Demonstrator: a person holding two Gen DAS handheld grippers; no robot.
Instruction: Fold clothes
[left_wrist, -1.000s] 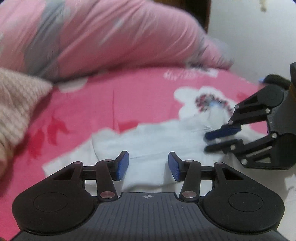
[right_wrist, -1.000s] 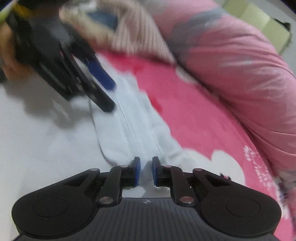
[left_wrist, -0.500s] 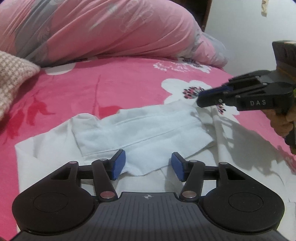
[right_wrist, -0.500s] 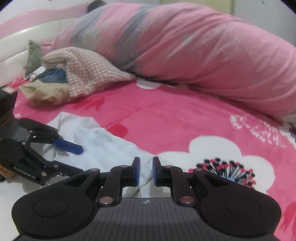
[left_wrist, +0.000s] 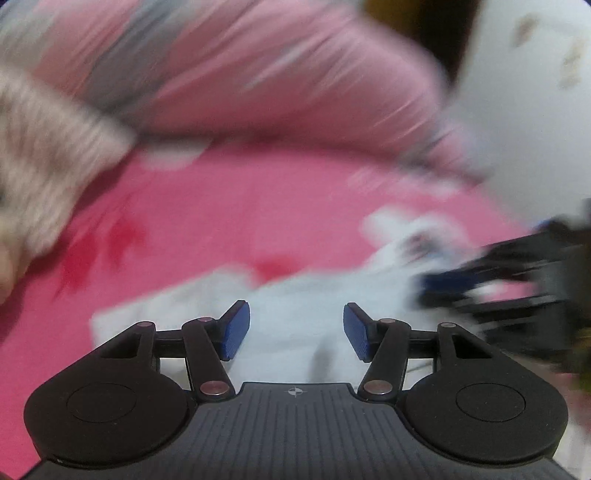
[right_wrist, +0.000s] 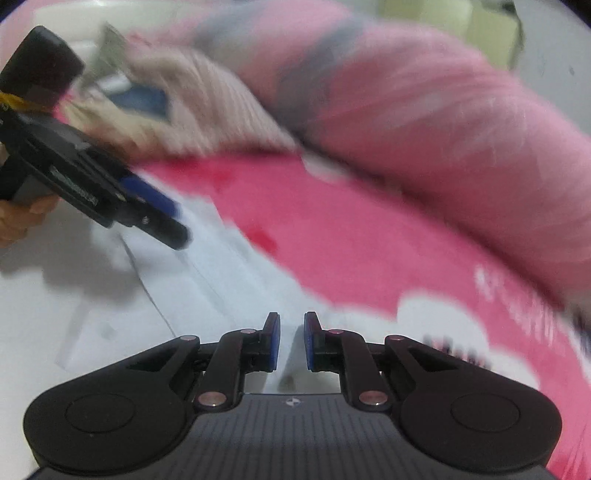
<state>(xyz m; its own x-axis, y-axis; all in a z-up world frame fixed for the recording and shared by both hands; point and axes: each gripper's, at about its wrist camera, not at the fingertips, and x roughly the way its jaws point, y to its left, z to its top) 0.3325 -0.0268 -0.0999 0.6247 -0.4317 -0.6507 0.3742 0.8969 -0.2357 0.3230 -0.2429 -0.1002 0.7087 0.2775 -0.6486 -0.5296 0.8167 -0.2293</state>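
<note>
Both views are smeared by motion, where half a second ago they were sharp. The white garment (left_wrist: 295, 306) lies spread on the pink flowered bedsheet (left_wrist: 229, 221), on the near side of the long pink-and-grey pillow (left_wrist: 229, 81) that runs across the back of the bed.

The left gripper (left_wrist: 296, 334) hangs over the garment's near edge with its jaws well apart and nothing pinched between the blue pads (left_wrist: 236, 332); only cloth shows below the gap. A second ago the pads stood slightly closer together; since the half-second mark the gap has not changed. In the right wrist view the same tool (right_wrist: 162, 218) slants down over the garment's left part, a hand (right_wrist: 18, 218) gripping its handle, whereas half a second ago it sat lower at that picture's left edge.

The right gripper (right_wrist: 291, 341) shows a narrow slit between its pads, as narrow as before. White cloth lies under and just past the tips; whether any fold is caught between them cannot be told. From the left wrist it is a dark blur (left_wrist: 491, 284) at the garment's right end, lower than half a second ago.

A knitted beige garment (right_wrist: 207, 103) lies heaped against the pillow's left end, well apart from the white one.
</note>
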